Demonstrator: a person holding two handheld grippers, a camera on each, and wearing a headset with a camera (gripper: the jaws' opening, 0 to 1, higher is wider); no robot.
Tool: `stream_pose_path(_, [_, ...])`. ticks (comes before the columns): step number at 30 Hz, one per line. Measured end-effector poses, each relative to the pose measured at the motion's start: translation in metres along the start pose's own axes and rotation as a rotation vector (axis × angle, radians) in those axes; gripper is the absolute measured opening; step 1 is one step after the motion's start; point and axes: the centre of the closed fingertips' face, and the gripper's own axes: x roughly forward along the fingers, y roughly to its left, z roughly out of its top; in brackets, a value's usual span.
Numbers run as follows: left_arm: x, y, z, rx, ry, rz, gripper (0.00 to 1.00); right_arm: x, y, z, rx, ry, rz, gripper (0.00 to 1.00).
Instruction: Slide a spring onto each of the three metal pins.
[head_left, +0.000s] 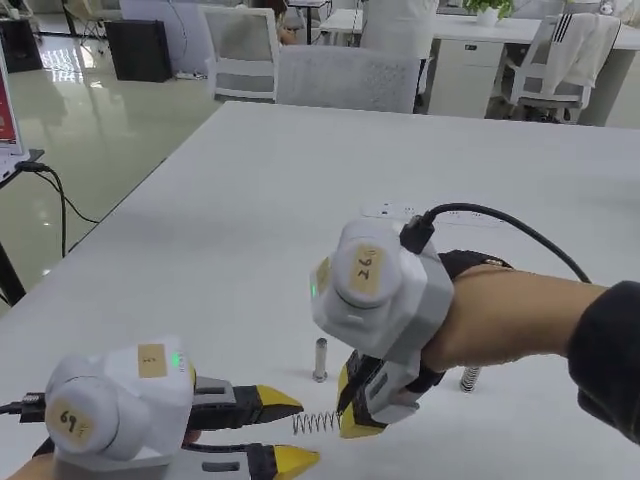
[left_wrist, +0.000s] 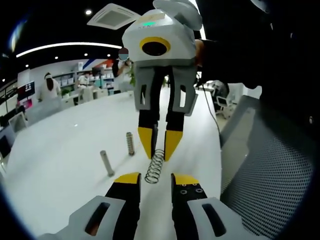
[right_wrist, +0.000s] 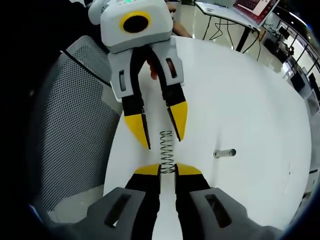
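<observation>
L tongs (head_left: 306, 430): apart, tips flanking spring's near end, low over surface (head_left: 250, 200).
Spring (right_wrist: 167, 147): roughly level, btwn both tongs.
R tongs (right_wrist: 168, 171): clamped on spring's other end.
Bare pin (head_left: 320, 360): upright, just beyond spring.
Far pin (left_wrist: 130, 143): upright, sleeved in a coil (head_left: 468, 379), by R wrist.

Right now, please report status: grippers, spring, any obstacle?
Right gripper shut on spring. Left gripper open, jaws around its free end. Bare pin stands nearby; second pin already wears a spring. No obstacle seen.
</observation>
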Motion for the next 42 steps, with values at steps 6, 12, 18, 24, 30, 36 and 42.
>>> stream_pose_path(6, [0.001,-0.003,0.002,0.007,-0.006,-0.013,0.09,-0.002,0.004,0.0,-0.014,0.007,0.008,0.08])
stream_pose_path(12, [0.001,-0.004,0.004,0.015,-0.01,-0.017,0.04,-0.003,0.007,0.002,-0.025,0.01,0.008,0.08])
stream_pose_path(18, [0.001,-0.004,0.004,0.019,-0.008,-0.02,0.04,-0.007,0.007,0.004,-0.03,0.007,0.002,0.08])
stream_pose_path(24, [0.001,-0.003,0.003,0.021,-0.004,-0.017,0.03,-0.018,0.006,0.011,-0.032,-0.016,-0.018,0.08])
stream_pose_path(30, [0.002,-0.003,0.004,0.023,-0.003,-0.016,0.03,-0.027,0.007,0.023,-0.052,-0.042,-0.035,0.07])
stream_pose_path(36, [0.002,-0.005,0.004,0.024,-0.001,-0.017,0.03,-0.03,0.009,0.034,-0.08,-0.058,-0.046,0.07])
stream_pose_path(42, [0.002,-0.005,0.005,0.026,-0.004,-0.015,0.03,-0.032,0.009,0.041,-0.087,-0.076,-0.053,0.07])
